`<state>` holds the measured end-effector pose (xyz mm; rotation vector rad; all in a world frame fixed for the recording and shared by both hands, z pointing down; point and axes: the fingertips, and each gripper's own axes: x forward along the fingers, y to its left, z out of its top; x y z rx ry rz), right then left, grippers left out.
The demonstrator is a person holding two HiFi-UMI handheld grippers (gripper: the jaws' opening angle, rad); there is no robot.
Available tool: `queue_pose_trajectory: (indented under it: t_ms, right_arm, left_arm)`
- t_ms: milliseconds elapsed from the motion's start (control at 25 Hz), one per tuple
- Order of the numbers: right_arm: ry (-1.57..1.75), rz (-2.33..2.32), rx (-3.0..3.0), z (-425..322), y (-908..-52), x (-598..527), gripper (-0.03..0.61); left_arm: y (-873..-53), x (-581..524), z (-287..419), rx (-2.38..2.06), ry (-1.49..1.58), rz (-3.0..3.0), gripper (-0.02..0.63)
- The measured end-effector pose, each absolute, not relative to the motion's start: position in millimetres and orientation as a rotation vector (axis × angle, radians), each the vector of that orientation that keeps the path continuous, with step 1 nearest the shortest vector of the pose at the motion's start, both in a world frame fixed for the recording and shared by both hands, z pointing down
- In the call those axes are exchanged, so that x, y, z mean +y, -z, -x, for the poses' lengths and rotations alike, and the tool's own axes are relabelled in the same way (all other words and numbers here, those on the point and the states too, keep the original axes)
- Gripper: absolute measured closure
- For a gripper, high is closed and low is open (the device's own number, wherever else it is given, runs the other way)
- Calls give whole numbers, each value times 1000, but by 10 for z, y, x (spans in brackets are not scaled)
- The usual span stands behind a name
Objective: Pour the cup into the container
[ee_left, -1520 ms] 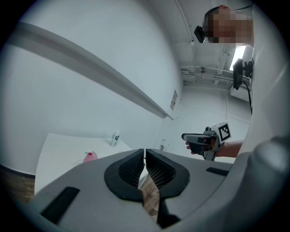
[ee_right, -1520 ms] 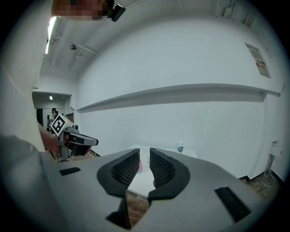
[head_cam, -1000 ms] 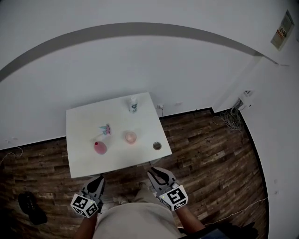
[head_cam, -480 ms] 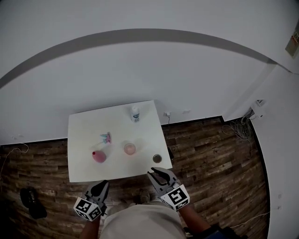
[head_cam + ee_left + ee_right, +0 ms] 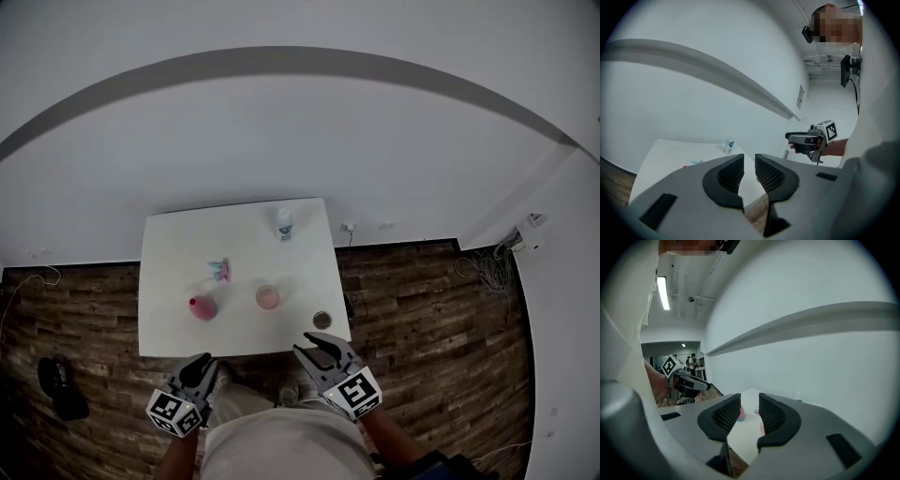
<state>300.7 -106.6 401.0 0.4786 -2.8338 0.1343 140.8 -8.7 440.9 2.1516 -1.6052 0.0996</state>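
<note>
On the wooden floor (image 5: 422, 309) at the far left lay a dark object (image 5: 58, 386), too small to identify. The left tongs (image 5: 200, 362) hung off the front edge of the white surface (image 5: 178, 253), near its front left corner, their pads parted by a narrow gap with nothing between them; the cube behind them bore black-and-white square markers and no words. On the surface, a pink rounded object (image 5: 202, 307) sat near the front edge toward the left, with a small teal-and-pink item (image 5: 220, 272) just behind it. The translucent pink cup (image 5: 268, 297) stood upright near the middle of the front edge, clear of both tongs. A white bottle (image 5: 284, 223) stood at the back edge toward the right; its label showed teal print too small to read. The small dark round container (image 5: 322, 320) sat at the front right corner, near the cup but apart from it. The right tongs (image 5: 312, 348) hung just off that corner, jaws slightly apart and empty, having just been opening; their cube also showed square markers. Cables (image 5: 487, 270) lay by the right wall.
</note>
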Motion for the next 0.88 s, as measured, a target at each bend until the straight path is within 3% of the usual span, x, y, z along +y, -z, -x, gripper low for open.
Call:
queue_pose_trajectory:
  t_ms: [880]
  right_arm:
    - [-142, -820, -2736, -1692, -3944, -1439, 396]
  left_arm:
    - [-4611, -476, 8, -1354, -218, -2319, 543]
